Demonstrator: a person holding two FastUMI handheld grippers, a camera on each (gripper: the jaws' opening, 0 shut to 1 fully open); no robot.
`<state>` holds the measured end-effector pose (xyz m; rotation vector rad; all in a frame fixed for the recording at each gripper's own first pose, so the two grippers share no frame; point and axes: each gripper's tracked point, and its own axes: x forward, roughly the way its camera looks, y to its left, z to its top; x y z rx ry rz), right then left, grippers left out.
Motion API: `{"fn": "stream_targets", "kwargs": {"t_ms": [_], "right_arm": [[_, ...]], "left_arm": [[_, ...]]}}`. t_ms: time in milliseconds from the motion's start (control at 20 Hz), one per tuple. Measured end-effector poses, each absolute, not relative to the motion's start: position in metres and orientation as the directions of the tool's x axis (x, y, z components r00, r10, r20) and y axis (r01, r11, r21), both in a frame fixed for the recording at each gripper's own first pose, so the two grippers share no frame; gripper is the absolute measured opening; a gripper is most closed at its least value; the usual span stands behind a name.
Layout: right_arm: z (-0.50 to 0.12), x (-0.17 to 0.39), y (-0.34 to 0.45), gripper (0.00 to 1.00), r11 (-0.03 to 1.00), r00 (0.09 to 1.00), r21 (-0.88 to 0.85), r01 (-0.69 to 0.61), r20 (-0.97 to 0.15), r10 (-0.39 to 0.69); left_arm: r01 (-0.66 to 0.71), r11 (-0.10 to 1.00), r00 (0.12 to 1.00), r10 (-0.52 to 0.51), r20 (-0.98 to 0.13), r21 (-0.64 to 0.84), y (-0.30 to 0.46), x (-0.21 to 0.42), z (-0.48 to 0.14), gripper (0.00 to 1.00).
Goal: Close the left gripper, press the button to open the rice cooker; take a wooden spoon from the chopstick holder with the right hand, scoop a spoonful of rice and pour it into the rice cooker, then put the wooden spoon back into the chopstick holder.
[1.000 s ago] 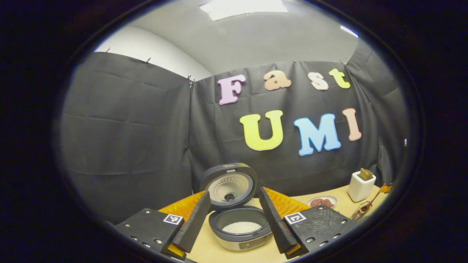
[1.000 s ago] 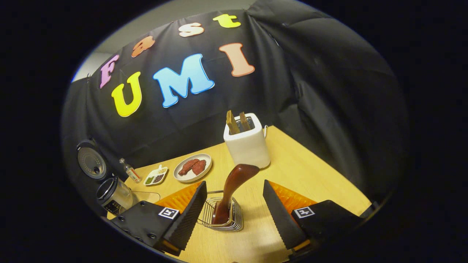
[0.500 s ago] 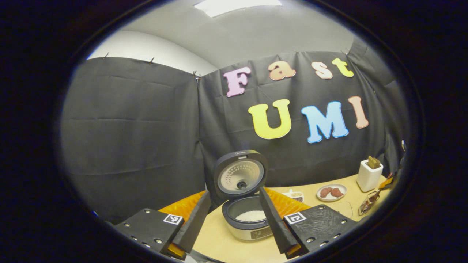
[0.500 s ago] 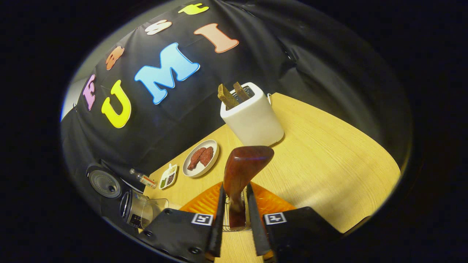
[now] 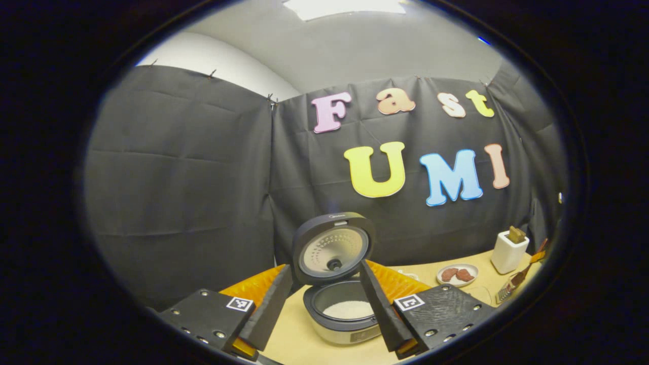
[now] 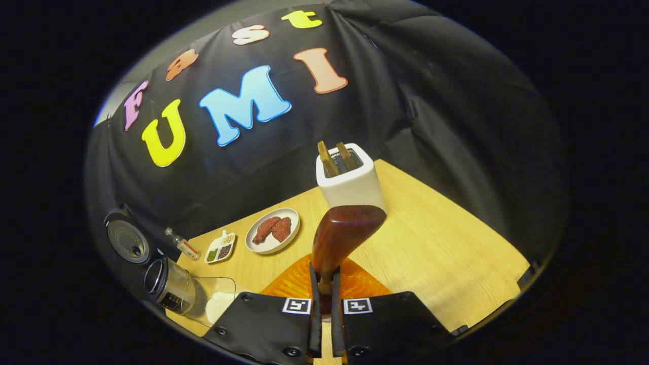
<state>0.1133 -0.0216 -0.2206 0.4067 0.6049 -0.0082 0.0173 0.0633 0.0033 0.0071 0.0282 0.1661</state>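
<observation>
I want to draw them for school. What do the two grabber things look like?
Each gripper, left gripper and right gripper, has two flat black blocks with small round screws. Every block carries a little white square sticker with a black pattern. Two long wedge-shaped fingers stick forward, with ribbed orange plastic behind them.

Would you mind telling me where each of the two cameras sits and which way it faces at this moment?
Left gripper view: rides the left gripper, facing the open rice cooker; its spread fingers show.
Right gripper view: rides the right gripper, looking across the table at the toaster; its fingers clamp the wooden spoon.
Shared: rice cooker, toaster, plate of meat.
</observation>
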Motion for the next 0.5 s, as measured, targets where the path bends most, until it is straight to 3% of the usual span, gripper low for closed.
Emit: {"fn": "stream_targets", "kwargs": {"t_ms": [250,500], "right_arm": [[-0.173,0.113,-0.001,0.09,0.954,0.867,0.283,0.095,-0.495,0.060],[-0.141,0.109,0.050,0.09,0.977,0.895,0.211,0.016,-0.439,0.080]], "left_arm": [[-0.150,0.988,0.989,0.149,-0.019,-0.042,0.095,0.037,0.000,0.86],[-0.135,0.989,0.991,0.133,-0.027,-0.053,0.125,0.048,-0.016,0.85]]}}
